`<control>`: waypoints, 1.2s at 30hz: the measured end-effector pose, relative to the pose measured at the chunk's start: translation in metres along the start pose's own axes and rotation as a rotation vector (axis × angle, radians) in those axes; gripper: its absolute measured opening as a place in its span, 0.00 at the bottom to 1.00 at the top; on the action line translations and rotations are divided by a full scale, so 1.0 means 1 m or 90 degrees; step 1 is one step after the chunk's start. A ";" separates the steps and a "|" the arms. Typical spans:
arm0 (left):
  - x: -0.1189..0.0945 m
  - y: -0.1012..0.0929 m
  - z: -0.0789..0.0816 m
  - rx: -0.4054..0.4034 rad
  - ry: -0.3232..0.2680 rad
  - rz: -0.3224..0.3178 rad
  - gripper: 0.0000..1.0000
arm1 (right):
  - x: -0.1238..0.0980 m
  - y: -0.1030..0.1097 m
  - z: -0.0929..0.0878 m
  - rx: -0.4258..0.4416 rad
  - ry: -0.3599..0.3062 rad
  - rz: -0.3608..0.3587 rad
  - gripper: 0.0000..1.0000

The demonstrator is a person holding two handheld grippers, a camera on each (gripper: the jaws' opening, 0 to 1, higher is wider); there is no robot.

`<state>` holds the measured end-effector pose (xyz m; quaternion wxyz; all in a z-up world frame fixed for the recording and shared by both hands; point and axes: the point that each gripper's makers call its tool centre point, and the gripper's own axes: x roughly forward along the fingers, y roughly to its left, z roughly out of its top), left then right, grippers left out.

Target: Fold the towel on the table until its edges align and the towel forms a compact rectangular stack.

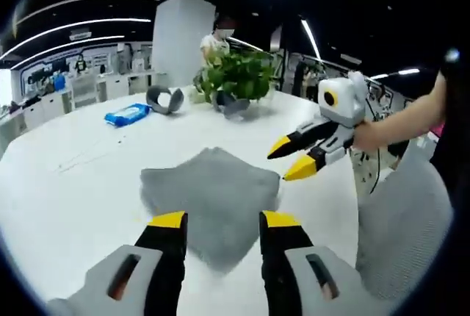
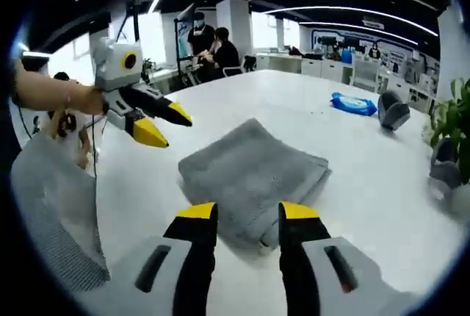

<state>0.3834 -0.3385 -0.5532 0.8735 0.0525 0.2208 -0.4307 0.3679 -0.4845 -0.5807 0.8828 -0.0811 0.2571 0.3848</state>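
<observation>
- The grey towel [image 1: 211,197] lies folded on the white bench [image 1: 81,184], a thick stack with layered edges visible in the right gripper view [image 2: 253,176].
- The left tongs [image 1: 222,220] hover just short of the towel's near edge, jaws apart, nothing between them; the yellow tips frame the cloth without touching it.
- In the right gripper view the left tongs [image 2: 163,126] show off the towel's left side, held by a hand [image 2: 88,99], jaws parted and above the bench, not touching the cloth.
- The right tongs [image 2: 247,214] sit at the towel's near corner, jaws apart and empty; whether the tips touch the fabric cannot be told.
- In the left gripper view the right tongs [image 1: 290,158] hang beside the towel's right corner, close to it, jaws spread, a hand [image 1: 367,136] gripping the body behind.
- Beyond the towel, well apart from it, a blue packet [image 1: 127,115] lies on the bench; a grey headset-like object [image 1: 164,98] sits near the packet.
- A green potted plant [image 1: 236,77] stands past the towel's far edge, well apart from it.
- A person [image 1: 219,39] stands behind the plant; two more people [image 2: 211,45] are off beyond the bench in the right gripper view.
</observation>
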 end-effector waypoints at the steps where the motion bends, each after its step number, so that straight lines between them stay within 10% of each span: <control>1: -0.008 -0.002 0.001 -0.002 -0.010 0.009 0.48 | -0.007 0.006 0.000 -0.011 -0.003 -0.001 0.37; 7: -0.076 -0.018 -0.006 0.019 -0.040 0.089 0.75 | -0.048 0.022 0.016 -0.076 -0.053 -0.048 0.64; 11: -0.117 -0.017 -0.004 -0.001 -0.095 0.167 0.89 | -0.077 0.039 0.033 -0.055 -0.135 -0.072 1.00; 16: -0.166 -0.017 0.001 0.017 -0.179 0.273 0.99 | -0.106 0.062 0.039 -0.047 -0.205 -0.075 1.00; 28: -0.155 -0.048 -0.024 -0.032 -0.144 0.245 0.99 | -0.123 0.067 0.005 -0.008 -0.161 -0.132 1.00; 32: -0.151 -0.051 -0.031 0.043 -0.106 0.248 0.99 | -0.124 0.060 -0.016 -0.004 -0.111 -0.157 0.99; 36: -0.148 -0.052 -0.039 -0.048 -0.107 0.215 0.98 | -0.123 0.059 -0.016 -0.002 -0.111 -0.157 0.99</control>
